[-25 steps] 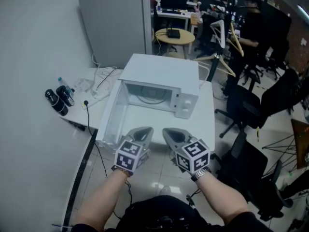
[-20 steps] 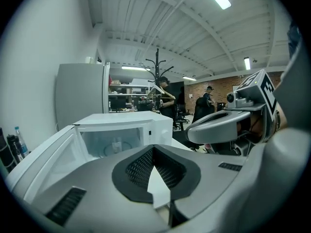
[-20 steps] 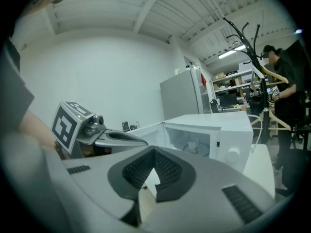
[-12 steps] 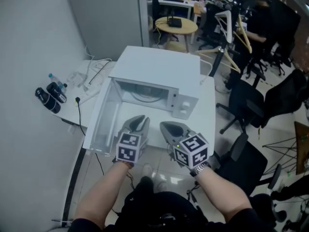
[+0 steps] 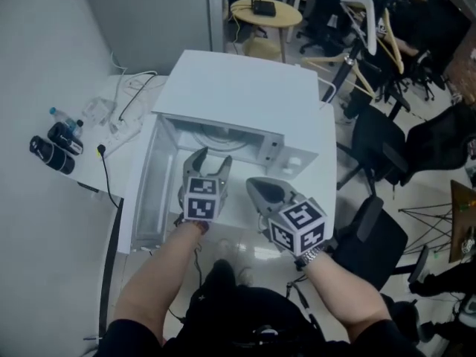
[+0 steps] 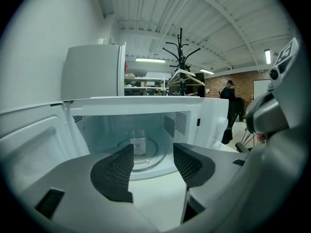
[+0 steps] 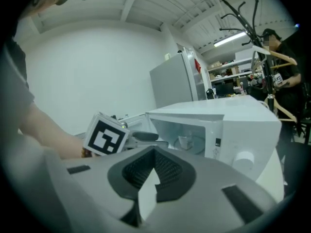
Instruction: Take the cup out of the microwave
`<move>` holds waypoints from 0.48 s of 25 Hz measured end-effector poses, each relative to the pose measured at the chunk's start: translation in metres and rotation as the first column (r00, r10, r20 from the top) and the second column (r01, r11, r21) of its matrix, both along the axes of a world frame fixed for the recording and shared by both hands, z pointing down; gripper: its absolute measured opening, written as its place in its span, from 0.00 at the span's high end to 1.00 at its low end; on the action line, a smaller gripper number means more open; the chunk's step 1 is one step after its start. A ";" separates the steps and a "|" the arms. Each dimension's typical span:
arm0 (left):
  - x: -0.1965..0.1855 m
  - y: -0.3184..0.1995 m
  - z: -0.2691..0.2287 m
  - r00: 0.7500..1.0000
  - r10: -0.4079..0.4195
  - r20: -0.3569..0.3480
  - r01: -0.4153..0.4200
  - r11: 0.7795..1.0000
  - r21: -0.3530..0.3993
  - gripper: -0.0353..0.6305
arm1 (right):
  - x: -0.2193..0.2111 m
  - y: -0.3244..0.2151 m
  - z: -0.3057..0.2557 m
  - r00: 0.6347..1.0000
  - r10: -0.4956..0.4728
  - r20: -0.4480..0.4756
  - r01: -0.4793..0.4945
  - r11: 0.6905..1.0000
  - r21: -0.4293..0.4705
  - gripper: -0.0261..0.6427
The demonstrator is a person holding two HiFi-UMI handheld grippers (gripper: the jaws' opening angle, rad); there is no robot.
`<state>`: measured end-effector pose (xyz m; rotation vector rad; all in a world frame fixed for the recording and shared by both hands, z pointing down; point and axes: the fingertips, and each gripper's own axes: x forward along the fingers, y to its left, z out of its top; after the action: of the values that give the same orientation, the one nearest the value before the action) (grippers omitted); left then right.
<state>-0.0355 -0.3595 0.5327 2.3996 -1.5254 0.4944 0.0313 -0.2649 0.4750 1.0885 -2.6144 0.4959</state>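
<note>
Left tongs (image 5: 210, 157) advanced, opening, apparently empty.

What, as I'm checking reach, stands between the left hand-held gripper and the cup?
Nothing visible: door open at left, cup on the turntable ahead. Jaws of the left hand-held gripper have just been opening, empty.

Grey wall (image 5: 44, 50), black office chairs (image 5: 379, 143), round table (image 5: 282, 13).

Dim, bluish – fisheye edges (dark corners)
</note>
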 end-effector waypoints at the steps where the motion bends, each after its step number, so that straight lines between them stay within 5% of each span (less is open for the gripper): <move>1: -0.001 -0.010 0.003 1.000 -0.004 0.001 0.004 1.000 -0.002 0.57 | -0.001 -0.004 0.003 1.000 0.004 0.000 -0.004 1.000 -0.008 0.93; 12: 0.010 -0.087 0.052 1.000 -0.015 0.022 0.016 0.999 -0.047 0.51 | -0.004 -0.047 0.025 0.999 0.050 0.004 -0.050 0.997 -0.064 0.93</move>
<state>-0.0258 -0.4462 0.5844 2.3526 -1.5232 0.5477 0.0275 -0.3120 0.4997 1.1358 -2.5628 0.5907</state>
